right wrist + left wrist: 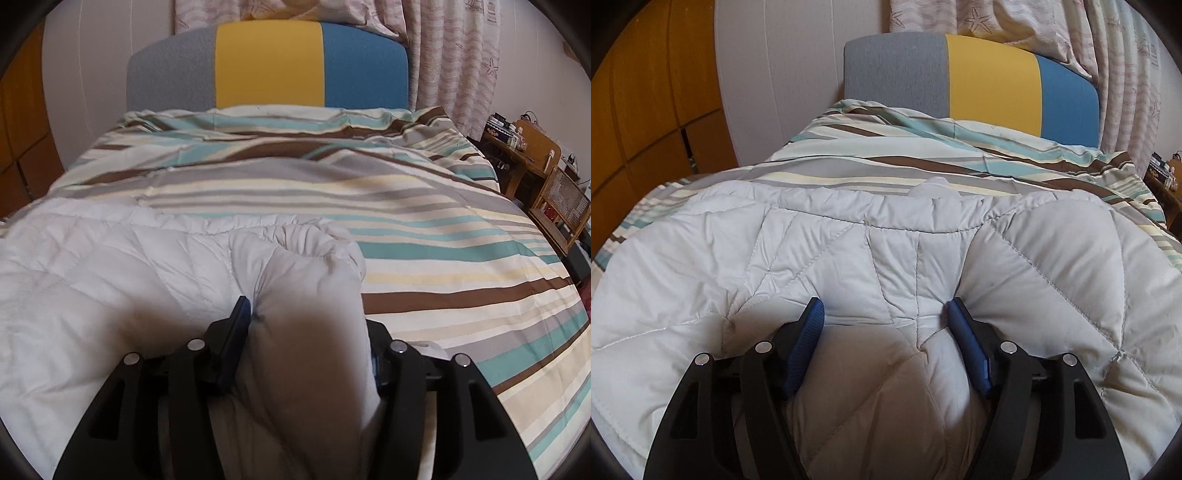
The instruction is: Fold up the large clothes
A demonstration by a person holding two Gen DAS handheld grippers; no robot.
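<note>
A pale grey quilted puffer jacket [798, 258] lies spread on the striped bed. In the left wrist view my left gripper [886, 310] has its blue pads [809, 332] set wide apart around a thick bulge of the jacket that fills the gap. In the right wrist view the same jacket [110, 280] covers the left half. My right gripper [306, 325] straddles a bunched fold of the jacket, probably a sleeve end [306, 266]; the left pad [238, 332] shows, the right one is hidden by cloth.
The bed has a striped cover [424, 236] in teal, brown and cream, with a grey, yellow and blue headboard [269, 62]. Curtains [454, 66] hang behind. A wooden side table and rattan shelf [546, 184] stand at the right. A wooden wardrobe [646, 103] is at the left.
</note>
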